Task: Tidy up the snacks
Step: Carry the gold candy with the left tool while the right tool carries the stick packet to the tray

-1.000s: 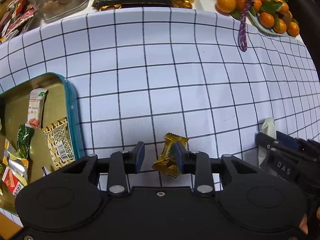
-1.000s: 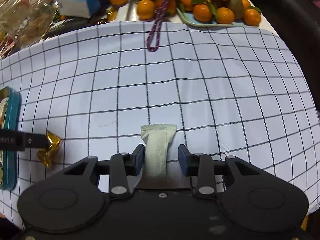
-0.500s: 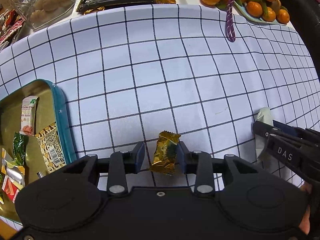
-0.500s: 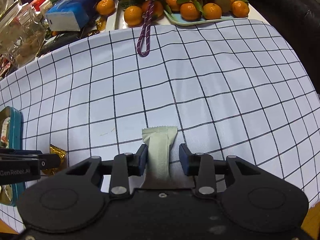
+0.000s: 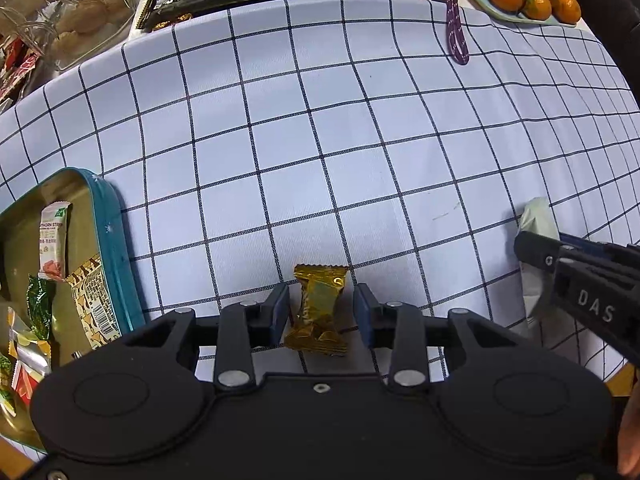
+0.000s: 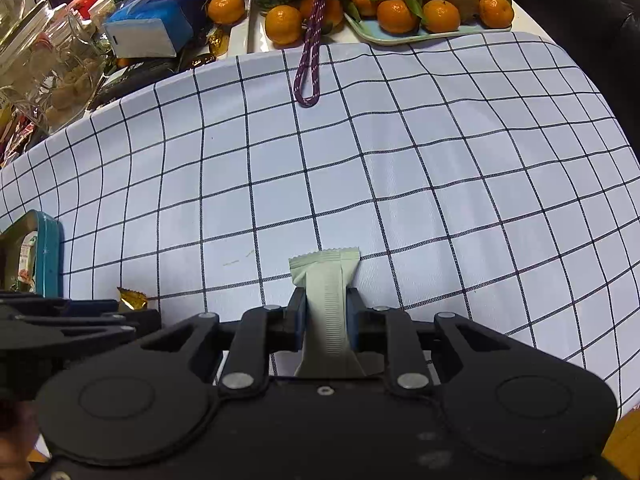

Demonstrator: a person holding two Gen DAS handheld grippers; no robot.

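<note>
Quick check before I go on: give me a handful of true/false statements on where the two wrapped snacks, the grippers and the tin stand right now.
1. The right gripper is shut on the pale green snack packet. True.
2. The left gripper clamps the gold candy. False: the candy lies on the checked cloth between open pads with a gap on each side.
3. The teal tin already holds several wrapped snacks. True.
4. The purple cord lies inside the tin. False: it lies at the far edge of the cloth, near the oranges.
5. The gold candy sits inside the tin. False: it is on the cloth, outside the tin.
</note>
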